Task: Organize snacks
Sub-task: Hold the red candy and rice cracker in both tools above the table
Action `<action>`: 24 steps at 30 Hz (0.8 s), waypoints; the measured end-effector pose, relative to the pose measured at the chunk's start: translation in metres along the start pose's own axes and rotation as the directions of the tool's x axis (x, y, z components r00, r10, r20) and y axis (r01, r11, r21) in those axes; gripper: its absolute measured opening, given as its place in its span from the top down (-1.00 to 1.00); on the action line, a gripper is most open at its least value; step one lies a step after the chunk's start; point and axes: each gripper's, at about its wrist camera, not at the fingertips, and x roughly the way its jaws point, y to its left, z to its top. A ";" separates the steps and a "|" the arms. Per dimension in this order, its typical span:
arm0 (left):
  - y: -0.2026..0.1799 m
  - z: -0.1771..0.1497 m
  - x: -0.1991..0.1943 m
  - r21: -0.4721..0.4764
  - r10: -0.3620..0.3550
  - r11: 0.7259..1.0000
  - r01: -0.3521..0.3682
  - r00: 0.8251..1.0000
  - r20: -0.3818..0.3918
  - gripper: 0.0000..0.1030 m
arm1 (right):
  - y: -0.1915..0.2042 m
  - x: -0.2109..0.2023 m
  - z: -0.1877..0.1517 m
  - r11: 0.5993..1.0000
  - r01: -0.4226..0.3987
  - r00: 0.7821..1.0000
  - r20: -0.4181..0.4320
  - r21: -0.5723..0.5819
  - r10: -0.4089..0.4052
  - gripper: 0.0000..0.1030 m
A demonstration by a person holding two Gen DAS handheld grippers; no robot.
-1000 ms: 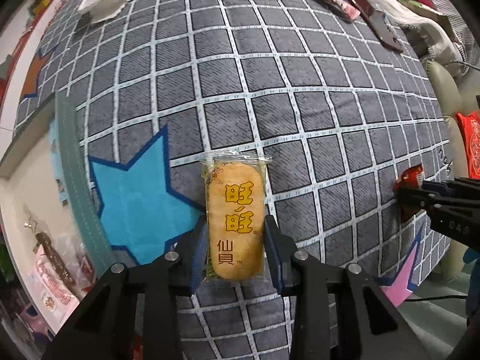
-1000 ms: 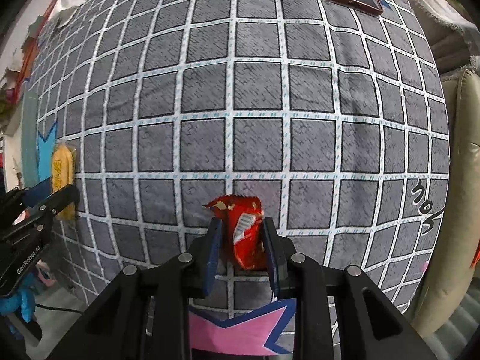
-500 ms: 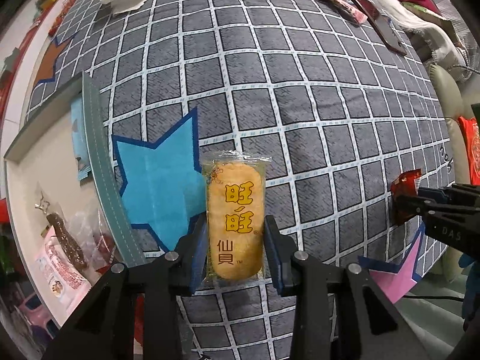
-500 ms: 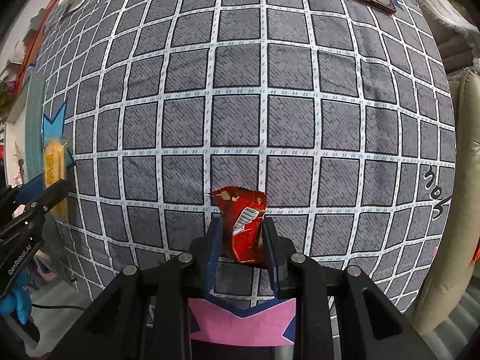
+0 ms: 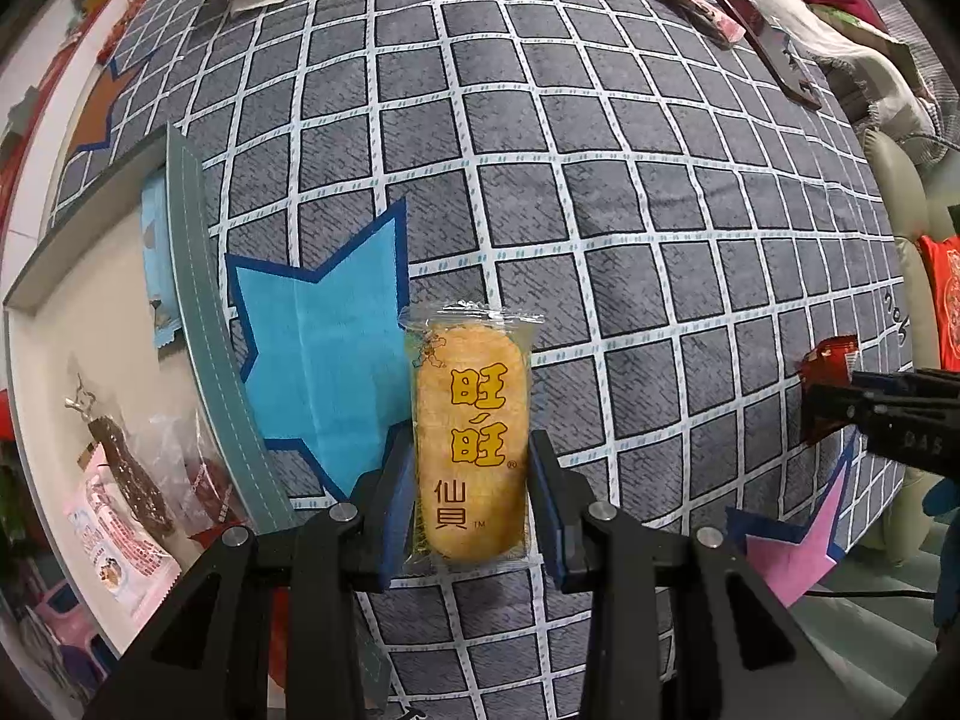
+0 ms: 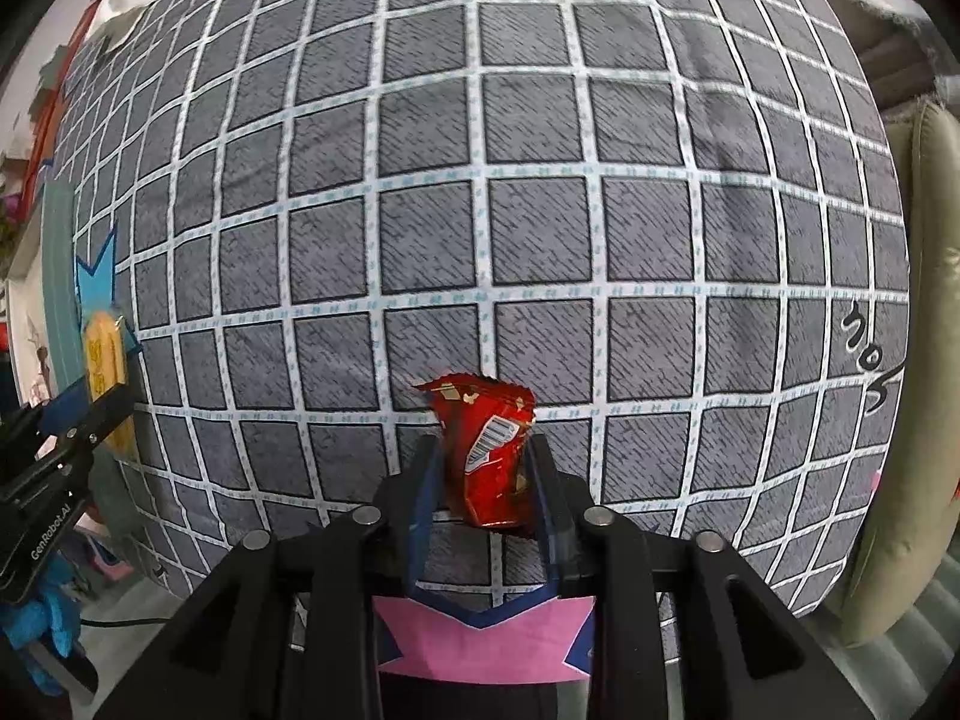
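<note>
The left tool [image 5: 471,495] pinches the cracker [image 5: 469,441] above the blue star [image 5: 321,354]. Right of the star, the right tool [image 6: 483,483] has just been spreading around the red packet [image 6: 489,456]; released early, it may tumble short of the pink star [image 6: 480,639].

The left gripper [image 5: 471,498] clamps a yellow plastic-wrapped rice cracker [image 5: 470,438] above a grey checked cloth [image 5: 540,210], beside a blue star patch [image 5: 318,354].
</note>
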 end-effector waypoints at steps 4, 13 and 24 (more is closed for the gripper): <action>0.004 -0.001 -0.001 -0.004 -0.002 1.000 0.002 1.000 -0.002 0.24 | -0.012 -0.002 -0.004 1.000 0.007 0.999 0.034 0.000 -0.007 -0.56; 0.005 0.001 0.022 -0.015 0.029 0.999 -0.029 0.999 -0.036 0.17 | -0.001 0.002 -0.006 0.998 0.048 0.998 0.034 -0.047 -0.046 -0.29; 0.003 0.000 0.035 0.015 -0.015 1.000 0.015 1.000 -0.017 0.24 | 0.024 0.000 -0.014 0.994 0.071 0.997 0.031 -0.086 -0.069 0.42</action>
